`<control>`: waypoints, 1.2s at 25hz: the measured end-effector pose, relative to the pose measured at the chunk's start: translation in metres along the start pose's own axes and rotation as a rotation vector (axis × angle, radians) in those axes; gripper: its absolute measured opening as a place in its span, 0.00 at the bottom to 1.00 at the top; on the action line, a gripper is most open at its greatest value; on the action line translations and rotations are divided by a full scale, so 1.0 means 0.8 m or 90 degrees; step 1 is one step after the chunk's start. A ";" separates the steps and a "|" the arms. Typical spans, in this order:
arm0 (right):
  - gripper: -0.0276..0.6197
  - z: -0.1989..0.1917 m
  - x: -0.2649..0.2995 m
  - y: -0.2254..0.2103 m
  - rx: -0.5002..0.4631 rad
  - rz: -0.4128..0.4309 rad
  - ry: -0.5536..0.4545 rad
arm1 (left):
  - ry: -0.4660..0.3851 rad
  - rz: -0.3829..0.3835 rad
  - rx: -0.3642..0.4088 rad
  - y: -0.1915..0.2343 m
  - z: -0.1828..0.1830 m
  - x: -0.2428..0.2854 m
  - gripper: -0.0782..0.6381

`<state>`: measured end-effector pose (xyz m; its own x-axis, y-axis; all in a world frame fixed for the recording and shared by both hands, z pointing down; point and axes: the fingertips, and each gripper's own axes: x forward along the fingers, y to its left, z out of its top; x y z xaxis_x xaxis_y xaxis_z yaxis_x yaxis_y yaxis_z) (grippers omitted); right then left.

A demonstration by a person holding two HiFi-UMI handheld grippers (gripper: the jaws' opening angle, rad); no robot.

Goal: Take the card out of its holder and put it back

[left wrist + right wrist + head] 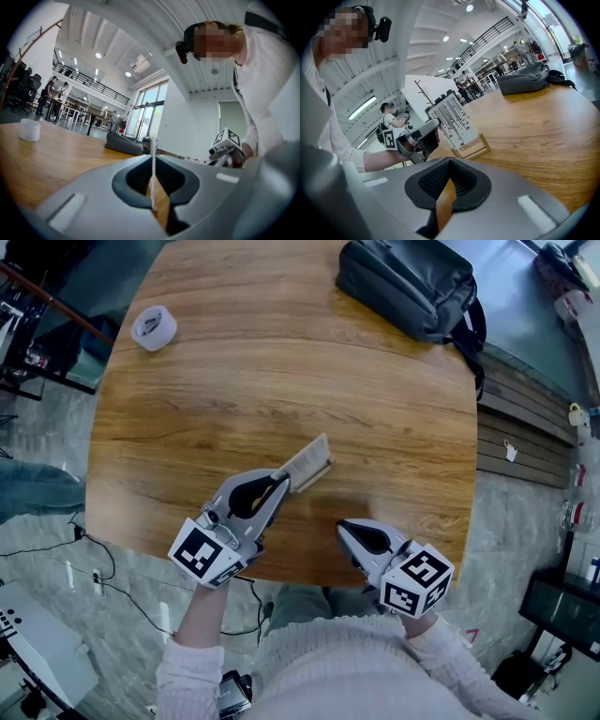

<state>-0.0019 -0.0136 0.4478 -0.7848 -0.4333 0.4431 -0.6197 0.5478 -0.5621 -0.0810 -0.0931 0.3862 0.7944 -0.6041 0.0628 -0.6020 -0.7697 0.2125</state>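
Note:
A white card (449, 118) printed with black lines stands upright, its lower edge at a small wooden holder (472, 148) on the table. My left gripper (284, 482) is shut on the card's near edge. In the left gripper view the card (153, 161) shows edge-on as a thin white strip pinched between the jaws. From the head view the card (309, 461) leans away from that gripper near the table's middle. I cannot tell whether the card still sits in the slot. My right gripper (343, 528) rests to the right near the front edge, shut with nothing in it (450, 161).
A roll of white tape (154, 327) lies at the far left of the round wooden table (281, 362). A grey bag (408, 287) lies at the far right. The table's front edge runs just under both grippers.

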 end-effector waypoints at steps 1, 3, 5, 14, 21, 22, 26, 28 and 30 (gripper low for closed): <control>0.04 0.002 -0.001 0.001 -0.003 0.000 -0.003 | 0.000 0.001 0.002 -0.001 0.002 -0.001 0.14; 0.04 0.007 -0.003 0.002 -0.008 -0.001 -0.010 | -0.003 0.001 0.008 -0.004 0.007 -0.001 0.14; 0.04 0.012 -0.005 0.003 -0.012 -0.001 -0.017 | -0.007 0.002 0.012 -0.005 0.014 -0.001 0.14; 0.04 0.025 -0.016 0.015 -0.025 0.006 -0.033 | -0.024 0.010 0.021 -0.010 0.039 -0.005 0.14; 0.04 0.035 -0.026 0.019 -0.038 0.009 -0.046 | -0.043 0.013 0.027 -0.017 0.057 -0.004 0.14; 0.04 0.037 -0.027 0.020 -0.040 0.010 -0.048 | -0.045 0.013 0.028 -0.017 0.060 -0.004 0.14; 0.04 0.043 -0.031 0.023 -0.046 0.011 -0.056 | -0.047 0.017 0.036 -0.020 0.068 -0.005 0.14; 0.04 0.045 -0.034 0.024 -0.049 0.012 -0.059 | -0.043 0.017 0.042 -0.023 0.069 -0.005 0.14; 0.04 0.047 -0.035 0.025 -0.052 0.013 -0.061 | -0.040 0.017 0.047 -0.024 0.070 -0.005 0.14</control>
<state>0.0077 -0.0173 0.3983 -0.7959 -0.4861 0.3609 -0.6048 0.6115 -0.5102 -0.0774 -0.0874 0.3271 0.7728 -0.6346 0.0051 -0.6291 -0.7649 0.1386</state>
